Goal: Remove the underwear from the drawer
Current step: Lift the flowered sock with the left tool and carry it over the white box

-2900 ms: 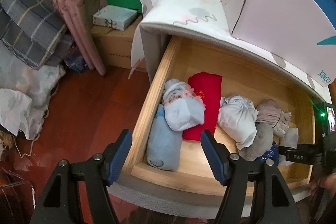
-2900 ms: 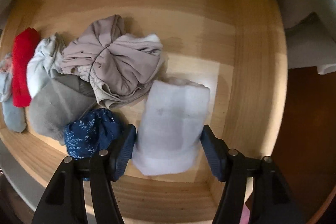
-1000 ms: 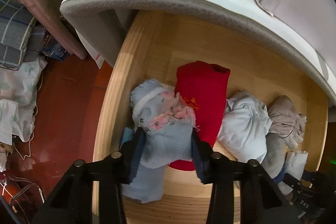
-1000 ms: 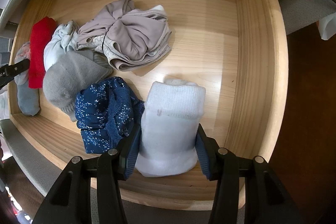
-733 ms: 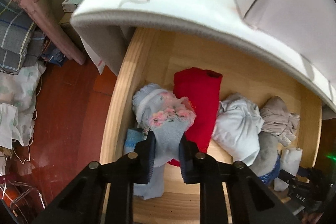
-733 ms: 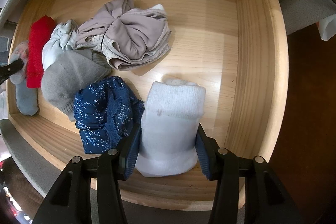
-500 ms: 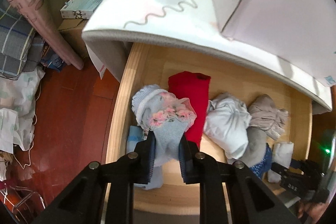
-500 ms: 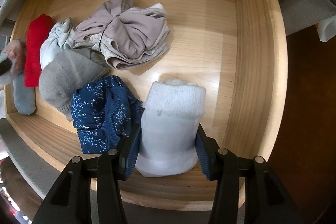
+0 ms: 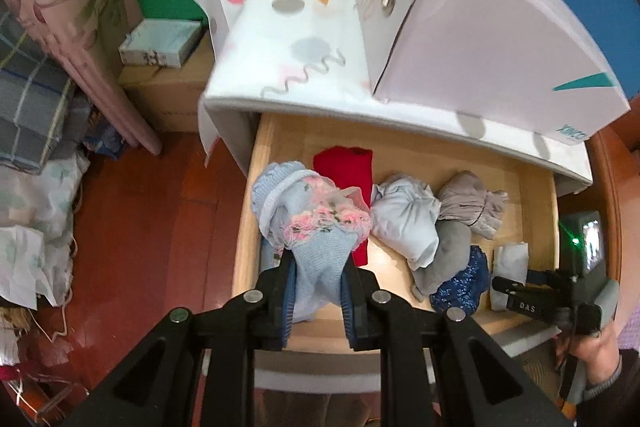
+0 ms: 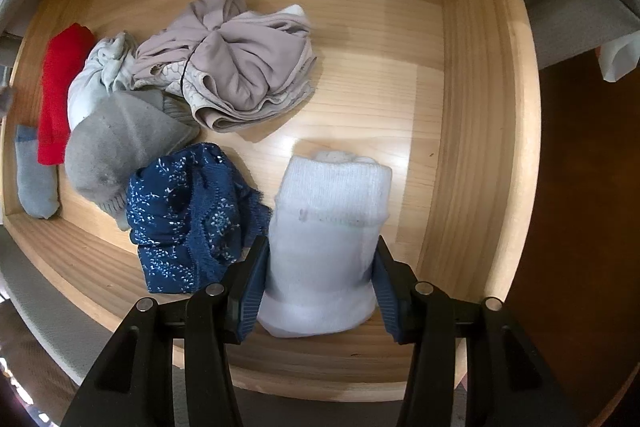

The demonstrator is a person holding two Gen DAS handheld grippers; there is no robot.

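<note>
Above the drawer [image 9: 536, 187], left gripper [image 9: 318, 301] fingers pinch a light-blue garment [image 9: 316, 227]; right gripper [image 10: 320, 287] fingers squeeze a white roll [image 10: 326, 247].

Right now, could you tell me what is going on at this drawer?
A person is emptying the open wooden drawer with a tool in each hand. The left tool is shut on light blue underwear with pink trim, held above the drawer. The right tool grips a rolled white sock resting inside.

black gripper [image 9: 318, 291] arms; ribbed blue pads [image 10: 252, 281]; silver screws
</note>
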